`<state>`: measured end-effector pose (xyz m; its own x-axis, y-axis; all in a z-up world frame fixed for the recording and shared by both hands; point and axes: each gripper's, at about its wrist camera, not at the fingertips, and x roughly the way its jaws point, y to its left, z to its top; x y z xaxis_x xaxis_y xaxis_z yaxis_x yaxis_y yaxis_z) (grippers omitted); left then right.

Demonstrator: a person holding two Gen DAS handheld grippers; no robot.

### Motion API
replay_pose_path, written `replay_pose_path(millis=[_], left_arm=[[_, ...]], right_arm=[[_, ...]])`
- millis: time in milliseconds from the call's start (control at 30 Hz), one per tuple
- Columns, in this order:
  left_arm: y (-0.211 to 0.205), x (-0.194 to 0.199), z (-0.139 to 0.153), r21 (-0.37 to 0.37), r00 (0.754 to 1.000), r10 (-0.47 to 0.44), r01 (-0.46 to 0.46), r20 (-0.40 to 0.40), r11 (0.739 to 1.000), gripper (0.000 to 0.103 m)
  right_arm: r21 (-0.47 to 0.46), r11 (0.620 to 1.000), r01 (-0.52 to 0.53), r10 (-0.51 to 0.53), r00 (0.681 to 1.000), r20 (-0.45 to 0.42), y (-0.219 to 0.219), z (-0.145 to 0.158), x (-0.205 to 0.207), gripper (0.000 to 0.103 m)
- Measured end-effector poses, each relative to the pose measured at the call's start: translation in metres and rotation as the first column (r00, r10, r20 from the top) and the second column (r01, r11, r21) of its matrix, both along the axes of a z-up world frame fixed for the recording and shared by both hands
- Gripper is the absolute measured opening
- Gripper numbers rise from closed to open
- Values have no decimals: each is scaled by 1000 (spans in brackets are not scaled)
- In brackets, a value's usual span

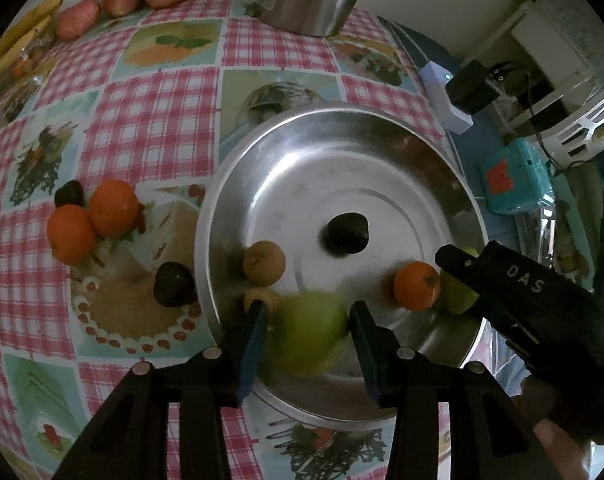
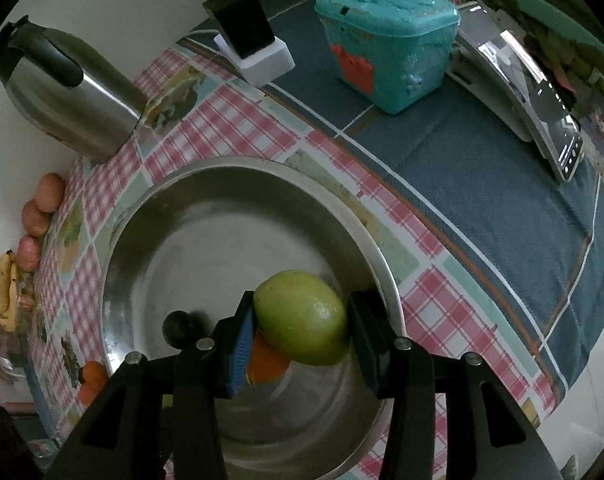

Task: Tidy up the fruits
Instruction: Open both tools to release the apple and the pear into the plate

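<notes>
Right wrist view: right hand-held gripper [image 2: 302, 326] pinches a green fruit [image 2: 302, 316] over the bowl [image 2: 386, 280] (drop-off spot, I'd guess); left hand-held gripper [image 1: 308, 320] spread around a blurry fruit [image 1: 308, 332], probably letting go.

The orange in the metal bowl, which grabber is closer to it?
Right. The right gripper holds a green fruit directly over the orange; the left gripper sits farther across the bowl.
</notes>
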<state>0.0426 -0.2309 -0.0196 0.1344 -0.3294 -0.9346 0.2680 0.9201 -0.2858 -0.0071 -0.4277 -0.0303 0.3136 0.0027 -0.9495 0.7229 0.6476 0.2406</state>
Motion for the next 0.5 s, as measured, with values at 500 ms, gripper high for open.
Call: replay_pose_path(millis=[500], left_arm=[[9,2,30,-33,998,29,-27,63,999,52]], right_arm=[[-80,997,-20,25,998,58,4,30,1,48]])
